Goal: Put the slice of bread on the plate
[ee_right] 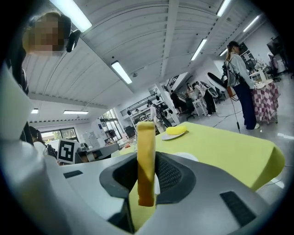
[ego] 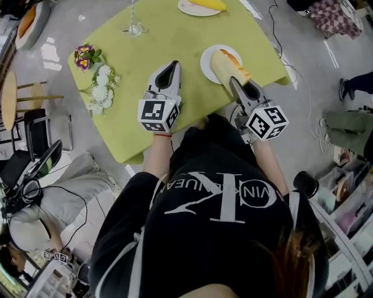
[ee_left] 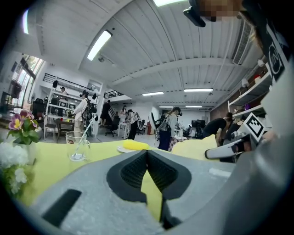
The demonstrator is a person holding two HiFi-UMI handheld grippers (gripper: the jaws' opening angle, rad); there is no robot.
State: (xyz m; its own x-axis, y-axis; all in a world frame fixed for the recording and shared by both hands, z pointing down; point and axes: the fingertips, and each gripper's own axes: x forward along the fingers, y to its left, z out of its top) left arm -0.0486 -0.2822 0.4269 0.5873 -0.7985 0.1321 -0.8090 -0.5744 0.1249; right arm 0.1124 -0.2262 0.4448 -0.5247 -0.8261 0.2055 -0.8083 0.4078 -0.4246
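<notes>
Head view, near to far.

1. Person's black printed top point(ego: 221, 233), filling the lower frame, with both forearms reaching forward over the counter's near edge.
2. Left hand-held gripper point(ego: 172, 65), over the lime-green counter point(ego: 151, 41). Its marker cube point(ego: 158, 115) faces the camera. The left gripper view shows the ridged pads meeting at the tips with nothing between them, and only counter showing through the gap behind.
3. Right hand-held gripper point(ego: 234, 81), level with the left one and well apart from it, with its marker cube point(ego: 267, 122) nearest the person. The jaws are narrowly parted and clamped on the slice of bread point(ee_right: 146, 160), which stands on edge between the pads, crust outward.
4. Slice of bread, as held, reaches out from the jaws over the right part of the white plate point(ego: 207, 58). Whether it touches the plate cannot be told.
5. White flowers point(ego: 102, 87) and purple flowers point(ego: 86, 55), at the counter's left edge.
6. Clear glass point(ego: 134, 26), upright, toward the far side.
7. Second plate point(ego: 186, 9) at the far edge, carrying a yellow item point(ego: 208, 3).
</notes>
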